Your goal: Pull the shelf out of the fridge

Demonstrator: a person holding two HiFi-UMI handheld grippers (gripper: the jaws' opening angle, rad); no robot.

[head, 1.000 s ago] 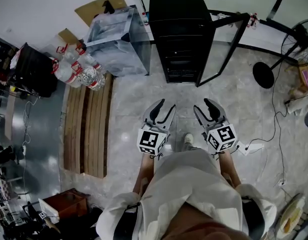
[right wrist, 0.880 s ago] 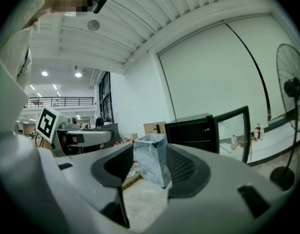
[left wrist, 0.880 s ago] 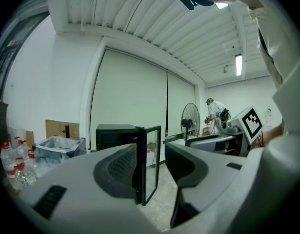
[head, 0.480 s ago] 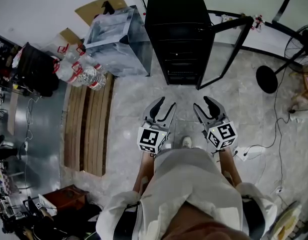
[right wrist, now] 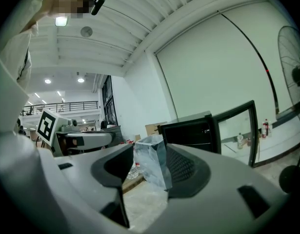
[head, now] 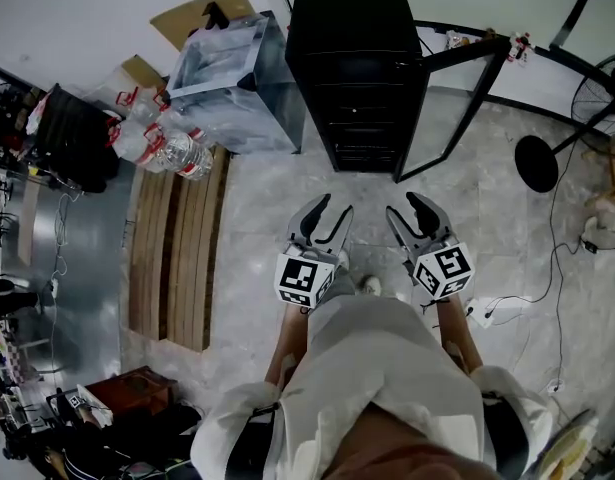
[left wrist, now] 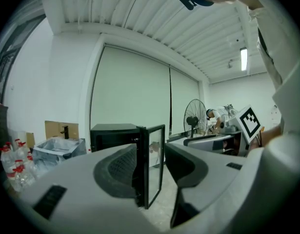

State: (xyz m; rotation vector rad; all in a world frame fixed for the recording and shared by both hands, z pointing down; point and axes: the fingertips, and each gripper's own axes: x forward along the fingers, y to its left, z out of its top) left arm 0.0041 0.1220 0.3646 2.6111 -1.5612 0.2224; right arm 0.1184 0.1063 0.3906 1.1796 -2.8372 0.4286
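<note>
A black mini fridge (head: 357,63) stands on the floor ahead of me, its glass door (head: 442,103) swung open to the right. Dark shelves (head: 362,118) show faintly inside it. My left gripper (head: 327,214) and right gripper (head: 407,211) are held side by side at waist height, well short of the fridge. Both are open, with nothing between the jaws. The left gripper (left wrist: 150,167) view looks past its jaws at the fridge (left wrist: 113,130) and the door (left wrist: 156,160). In the right gripper (right wrist: 150,167) view the fridge (right wrist: 189,130) sits to the right of the jaws.
A clear bin with a plastic liner (head: 237,88) stands left of the fridge, with water bottles (head: 162,143) and wooden planks (head: 177,253) beside it. A fan base (head: 537,163) and cables with a power strip (head: 492,308) lie on the right. My shoe (head: 370,284) shows between the grippers.
The view has shifted a little, so the fridge sits slightly lower in the frame. Both grippers keep their place and opening.
</note>
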